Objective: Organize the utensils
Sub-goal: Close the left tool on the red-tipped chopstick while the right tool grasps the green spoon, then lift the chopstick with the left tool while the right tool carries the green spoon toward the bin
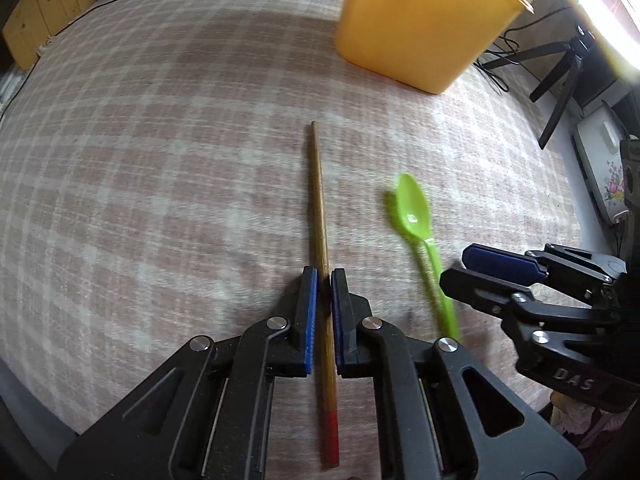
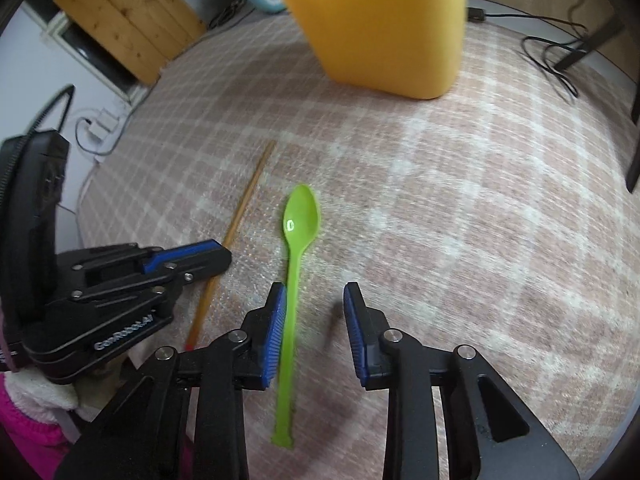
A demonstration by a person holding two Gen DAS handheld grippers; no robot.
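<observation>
Left gripper [image 1: 324, 276] is closed on the chopstick [image 1: 320, 216], blue pads pressing the wooden shaft on both sides, a bit past its middle toward the red end. The chopstick lies flat on the checked cloth [image 1: 160, 160]; its thin tip points toward the yellow tub [image 1: 420, 24], and its red-painted end sits back between the gripper's arms.

Right gripper [image 2: 315, 300] is not clamped yet: jaws apart around the green spoon [image 2: 294, 280]. The handle runs right against the left pad, maybe touching; the other pad is clearly off it with bare cloth between. The spoon lies on the cloth, bowl up and pointing toward the tub, handle end back under the gripper. Both views are a bit motion-blurred on the spoon.

Chopstick and spoon lie near each other, roughly parallel, not touching, chopstick to the spoon's left. The tub stands upright at the far end of the cloth, well apart from both. A pink sleeve [image 2: 24, 436] shows at the lower left of the right wrist view
</observation>
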